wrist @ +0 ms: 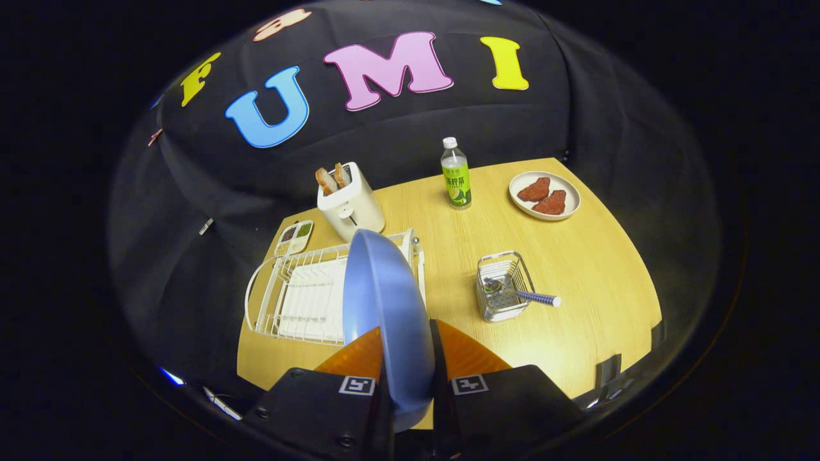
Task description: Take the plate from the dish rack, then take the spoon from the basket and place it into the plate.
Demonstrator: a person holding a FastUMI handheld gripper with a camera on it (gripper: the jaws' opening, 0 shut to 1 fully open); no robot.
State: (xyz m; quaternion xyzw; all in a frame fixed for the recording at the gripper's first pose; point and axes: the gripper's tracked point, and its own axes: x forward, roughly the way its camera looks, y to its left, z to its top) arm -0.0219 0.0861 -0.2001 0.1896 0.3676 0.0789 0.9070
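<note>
**Blue plate clamped on edge in the gripper, above the dish rack**

Items are listed from left to right across the wooden worktop (576, 269).

1. Dish rack (301, 301): white wire, set at the left part of the worktop. Its slots are seen bare to the left of the plate; its right side is covered by the plate.

2. Compartment tray (294, 237): small, with dark and green contents, placed just behind the rack's far left corner and beside the toaster.

3. Toaster (351, 205): white, positioned behind the rack, with two slices of bread standing up from its slots.

4. Plate (384, 301): blue, held upright on edge, its rim gripped between the two fingers and its body extending ahead of them in front of the rack's right side.

5. Gripper (410, 371): closed on the plate, one finger pressed to each face of the rim.

6. Bottle (456, 174): clear plastic with a white cap and a green label, stood upright toward the back of the worktop, right of the toaster.

7. Basket (504, 285): small metal wire, located right of the plate and ahead of the fingers.

8. Spoon (519, 294): lying in the basket, metal bowl inside, blue patterned handle projecting over the right rim.

9. White dish (544, 195): set at the far right rear, carrying two reddish-brown pieces of food, well apart from the basket.
</note>
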